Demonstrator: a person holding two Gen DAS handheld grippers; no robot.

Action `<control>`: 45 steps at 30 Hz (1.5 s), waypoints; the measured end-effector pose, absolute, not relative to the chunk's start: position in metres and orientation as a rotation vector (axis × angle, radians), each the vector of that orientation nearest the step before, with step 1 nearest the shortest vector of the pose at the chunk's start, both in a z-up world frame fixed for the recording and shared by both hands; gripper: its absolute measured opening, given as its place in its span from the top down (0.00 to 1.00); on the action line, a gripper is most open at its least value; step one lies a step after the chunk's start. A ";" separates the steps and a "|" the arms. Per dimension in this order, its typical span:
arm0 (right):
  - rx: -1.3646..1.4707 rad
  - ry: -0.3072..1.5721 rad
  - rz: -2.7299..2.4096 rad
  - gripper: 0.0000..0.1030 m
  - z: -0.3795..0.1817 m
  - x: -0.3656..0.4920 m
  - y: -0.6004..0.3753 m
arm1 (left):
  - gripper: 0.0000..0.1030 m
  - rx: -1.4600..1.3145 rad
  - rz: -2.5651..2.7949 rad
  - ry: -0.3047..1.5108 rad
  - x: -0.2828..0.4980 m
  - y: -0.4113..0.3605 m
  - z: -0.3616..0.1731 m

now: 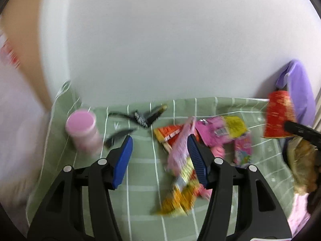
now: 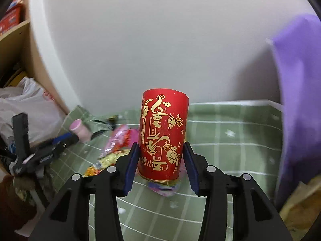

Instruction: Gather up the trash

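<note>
Red cylindrical paper cup with gold print sits clenched in your right gripper near the green checked tablecloth's back edge; your left gripper hangs released over crumpled colourful snack wrappers.

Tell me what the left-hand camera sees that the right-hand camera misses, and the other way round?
Only the left wrist view shows the black sunglasses near the wall and the brown bag at the right edge. Only the right wrist view shows the white plastic bag and wooden shelf on the left, plus the gold writing on the red cup, upside down between the right gripper's pads. Both show that cup, the pink cup, the snack wrappers, the green checked cloth and the purple cloth.
</note>
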State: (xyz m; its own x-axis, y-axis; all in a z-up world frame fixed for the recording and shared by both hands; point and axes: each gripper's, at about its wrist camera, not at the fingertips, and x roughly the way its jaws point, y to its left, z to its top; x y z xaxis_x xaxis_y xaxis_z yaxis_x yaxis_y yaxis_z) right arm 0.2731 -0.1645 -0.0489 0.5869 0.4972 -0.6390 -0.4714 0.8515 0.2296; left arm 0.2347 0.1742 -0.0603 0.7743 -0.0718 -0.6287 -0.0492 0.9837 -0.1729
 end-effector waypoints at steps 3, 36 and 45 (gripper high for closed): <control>0.062 0.764 0.520 0.58 -0.053 0.271 -0.182 | 0.48 -0.151 -0.026 0.717 0.269 0.174 -0.067; 0.067 0.764 0.424 0.56 -0.047 0.223 -0.241 | 0.67 -0.048 -0.043 0.742 0.324 0.160 -0.072; 0.061 0.797 0.402 0.56 -0.052 0.219 -0.239 | 0.90 -0.073 -0.030 0.851 0.363 0.169 -0.093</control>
